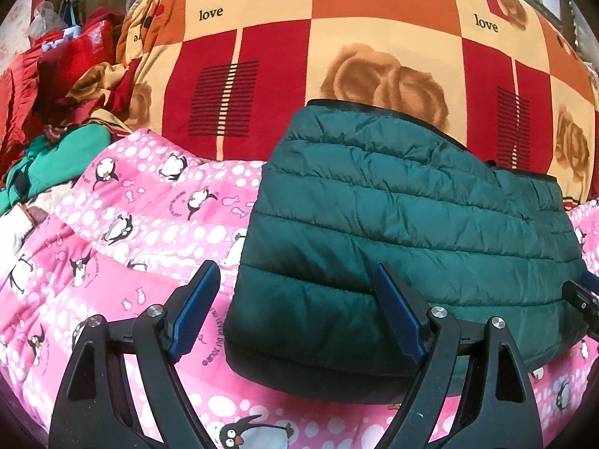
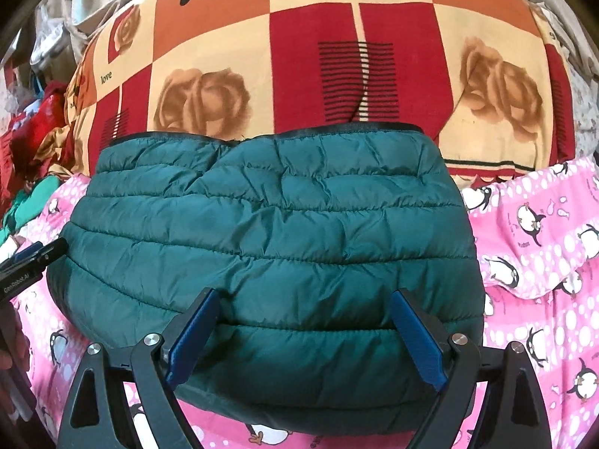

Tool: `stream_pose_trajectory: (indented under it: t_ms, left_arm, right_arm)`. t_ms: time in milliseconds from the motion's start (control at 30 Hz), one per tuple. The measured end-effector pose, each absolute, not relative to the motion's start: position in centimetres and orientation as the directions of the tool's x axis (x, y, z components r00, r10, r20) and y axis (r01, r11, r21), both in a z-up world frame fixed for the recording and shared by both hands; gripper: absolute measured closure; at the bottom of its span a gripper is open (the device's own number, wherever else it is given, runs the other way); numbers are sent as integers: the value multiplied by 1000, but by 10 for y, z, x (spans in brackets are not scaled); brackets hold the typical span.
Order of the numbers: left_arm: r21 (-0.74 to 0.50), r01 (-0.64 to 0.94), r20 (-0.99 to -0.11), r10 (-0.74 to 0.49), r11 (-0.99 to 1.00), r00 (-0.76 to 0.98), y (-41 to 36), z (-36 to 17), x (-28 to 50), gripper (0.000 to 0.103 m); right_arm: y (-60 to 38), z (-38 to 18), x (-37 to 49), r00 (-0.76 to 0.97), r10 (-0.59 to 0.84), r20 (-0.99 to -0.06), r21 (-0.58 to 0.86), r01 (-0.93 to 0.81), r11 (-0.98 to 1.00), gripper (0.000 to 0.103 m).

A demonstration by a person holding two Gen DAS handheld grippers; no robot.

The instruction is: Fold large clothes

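Lying folded into a thick bundle, the green quilted jacket (image 2: pixel 277 232) rested on a pink penguin-print blanket (image 2: pixel 539 247), its far edge, trimmed in dark binding, against a red, orange and cream bedspread (image 2: pixel 397 41). That bedspread carried rose motifs and the word "love" printed in several squares. Small writing circled some penguins on the pink blanket; only part of it, "DU JOUR", was legible.

The left gripper (image 1: pixel 295 314) stood wide open at the jacket's near left corner, holding nothing; one finger sat over the blanket, the other over the jacket. The right gripper (image 2: pixel 305 331) was likewise spread wide above the jacket's near edge, gripping nothing. The left gripper's body bore the label "GenRobot.AI". A heap of red and green clothes (image 1: pixel 48 112) lay at the far left.
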State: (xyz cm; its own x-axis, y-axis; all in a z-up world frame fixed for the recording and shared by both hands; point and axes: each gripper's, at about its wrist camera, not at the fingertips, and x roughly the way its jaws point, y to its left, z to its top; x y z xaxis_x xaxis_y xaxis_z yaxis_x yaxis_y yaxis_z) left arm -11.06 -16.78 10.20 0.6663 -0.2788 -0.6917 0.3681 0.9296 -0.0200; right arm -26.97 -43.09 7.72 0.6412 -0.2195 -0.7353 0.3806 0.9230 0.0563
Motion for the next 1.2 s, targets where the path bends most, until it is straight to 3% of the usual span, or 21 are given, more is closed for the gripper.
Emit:
stream_pose_trajectory:
  t_ms: [867, 1200]
  left_arm:
    - [-33, 357, -717, -271, 933, 642, -167, 92, -94, 19]
    - [-123, 355, -742, -324, 927, 587, -162, 86, -80, 19]
  right_arm:
    - [-460, 74, -275, 620, -239, -747, 76, 437, 896, 10]
    - [-469, 66, -266, 610, -212, -764, 97, 432, 897, 3]
